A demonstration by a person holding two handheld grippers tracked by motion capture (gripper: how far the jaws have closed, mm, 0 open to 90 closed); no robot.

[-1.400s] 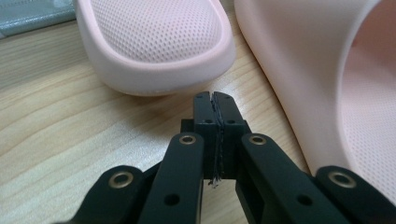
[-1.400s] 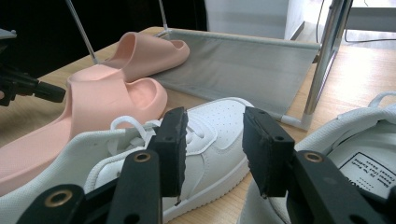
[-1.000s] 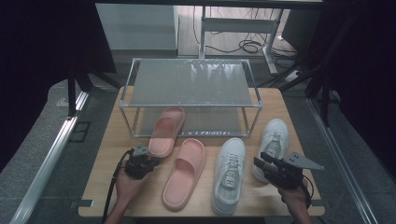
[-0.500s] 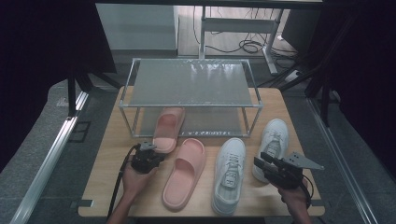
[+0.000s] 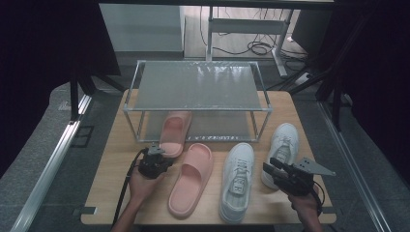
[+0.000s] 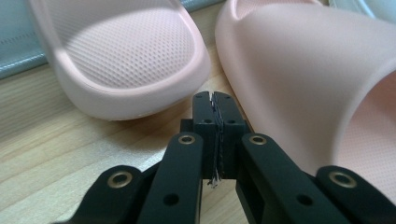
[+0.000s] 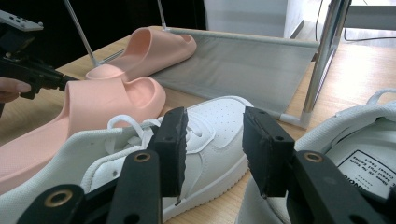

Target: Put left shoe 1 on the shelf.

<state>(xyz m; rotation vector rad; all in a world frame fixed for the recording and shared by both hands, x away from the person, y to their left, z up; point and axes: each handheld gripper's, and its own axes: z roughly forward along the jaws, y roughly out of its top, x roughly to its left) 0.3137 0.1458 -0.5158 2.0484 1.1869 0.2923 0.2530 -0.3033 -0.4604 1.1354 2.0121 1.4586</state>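
A dim room surrounds a wooden table [image 5: 116, 193] that carries a two-tier shoe rack [image 5: 198, 87] with mesh shelves. Four pieces of footwear are in play. One pink slide [image 5: 174, 133] lies with its toe under the rack, on or at the edge of the lower shelf, its heel sticking out toward the person. The second pink slide [image 5: 192, 178] lies on the table just beside it, and two white sneakers [image 5: 238, 181] lie on the table to the right, one nearer the rack than the other.

The work looks like stowing shoes on the rack, and it seems to be at an early stage: one slide is partly in, the other slide and both sneakers are not yet stored, and the top shelf is bare.

The left hand-held gripper [image 5: 157, 159] sits low at the heel of the partly stowed slide, in the gap between the two slides. Its jaws are pressed fully together with nothing between them, the tips just short of the slide's heel rim [image 6: 140, 105]; it may be set to push the slide further in.

The right hand-held gripper [image 5: 273, 169] hovers between the two sneakers, its jaws spread wide and empty.
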